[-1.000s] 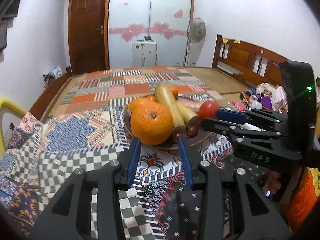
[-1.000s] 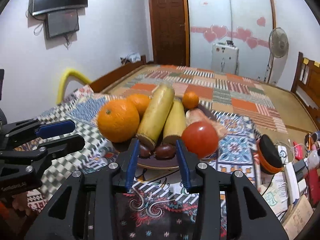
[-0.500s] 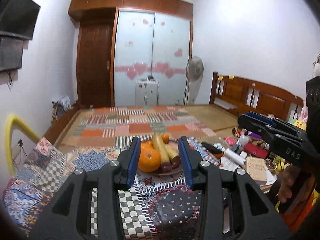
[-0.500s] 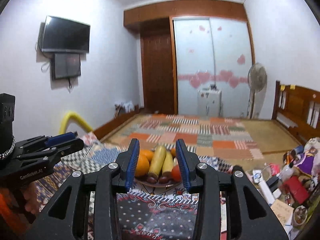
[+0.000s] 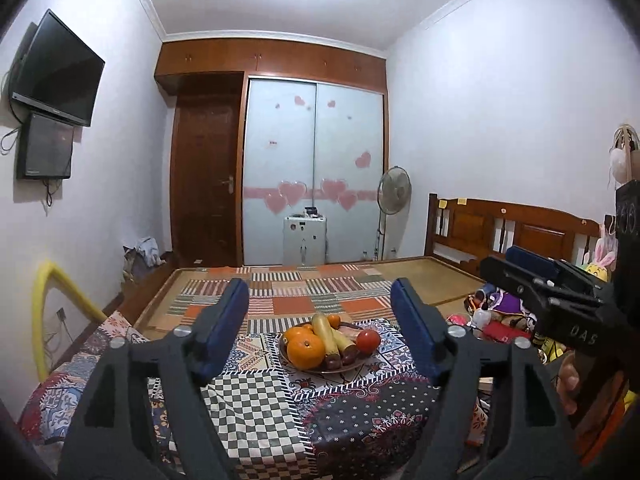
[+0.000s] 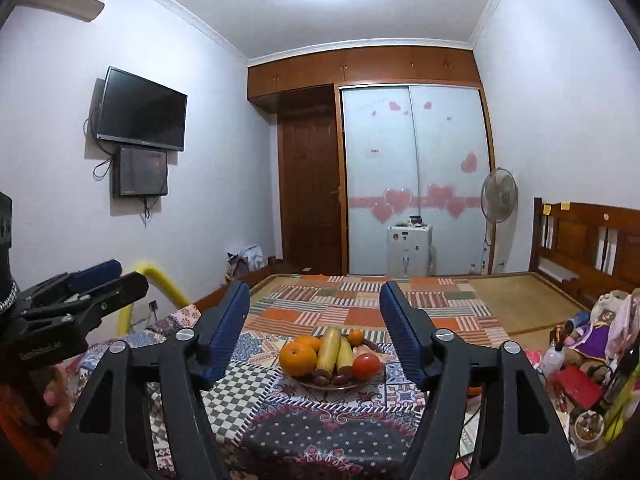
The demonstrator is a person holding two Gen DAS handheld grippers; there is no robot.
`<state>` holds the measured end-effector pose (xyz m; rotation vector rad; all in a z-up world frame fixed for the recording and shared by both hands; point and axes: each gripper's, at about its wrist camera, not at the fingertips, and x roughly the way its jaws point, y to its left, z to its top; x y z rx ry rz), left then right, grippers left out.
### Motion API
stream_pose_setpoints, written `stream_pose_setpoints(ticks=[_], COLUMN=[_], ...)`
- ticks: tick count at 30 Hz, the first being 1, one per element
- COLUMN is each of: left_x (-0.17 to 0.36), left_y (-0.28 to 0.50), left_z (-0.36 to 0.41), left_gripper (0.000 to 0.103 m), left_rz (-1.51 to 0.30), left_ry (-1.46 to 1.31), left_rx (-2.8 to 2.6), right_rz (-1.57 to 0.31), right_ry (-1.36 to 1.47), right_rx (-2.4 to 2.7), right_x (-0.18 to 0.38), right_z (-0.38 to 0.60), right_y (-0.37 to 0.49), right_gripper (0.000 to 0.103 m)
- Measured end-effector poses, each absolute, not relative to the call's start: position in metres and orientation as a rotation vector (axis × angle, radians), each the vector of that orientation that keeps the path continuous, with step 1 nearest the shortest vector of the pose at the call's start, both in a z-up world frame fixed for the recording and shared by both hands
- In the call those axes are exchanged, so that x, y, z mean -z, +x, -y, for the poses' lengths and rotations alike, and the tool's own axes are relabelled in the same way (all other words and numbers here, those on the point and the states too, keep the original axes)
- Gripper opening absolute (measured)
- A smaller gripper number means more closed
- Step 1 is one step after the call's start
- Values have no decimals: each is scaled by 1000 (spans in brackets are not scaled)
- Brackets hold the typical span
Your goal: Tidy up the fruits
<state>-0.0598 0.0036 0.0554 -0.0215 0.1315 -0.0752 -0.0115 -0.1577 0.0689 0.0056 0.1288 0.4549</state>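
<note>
A plate of fruit stands on a patchwork-covered table. It holds a large orange, yellow bananas, a red tomato, smaller oranges and dark fruits. My left gripper is open and empty, well back from the plate. My right gripper is open and empty, also well back. Each gripper shows at the edge of the other's view, the right one and the left one.
A patchwork cloth covers the table. Clutter with bottles and toys lies at the right. A bed with a wooden headboard stands behind, a yellow tube at the left, a fan by the wardrobe.
Both grippers have pulled far back and up from the plate, and their jaws have opened wider. The fruit looks unmoved on the plate.
</note>
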Motion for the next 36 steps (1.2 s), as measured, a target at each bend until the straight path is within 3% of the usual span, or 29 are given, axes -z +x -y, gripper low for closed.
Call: stream_pose_setpoints(ticks=[2,5,9,17,36], left_x=[-56,-55,-51,-48,-46], left_y=[-65,-69,-70,-74,-74], left_z=[-2,-2,-1,-4,-4], left_gripper=[80,88,95,101,102], left_rz=[-126,-122,-120,-120,-120], left_ry=[-12,-10,-10,-18,-18], left_rx=[68,60,44,35,30], right_rz=[-114,-96,-75,-83,-91], right_ry=[9,1,4,-1,-1], right_rx=[-441,-430,-412,-399,-402], right_x=[-68,-69,-67,-64,-62], right_z=[159,160,164,163,166], right_y=[-18,-24,-31,-32,-35], right_gripper=[84,87,103,103,103])
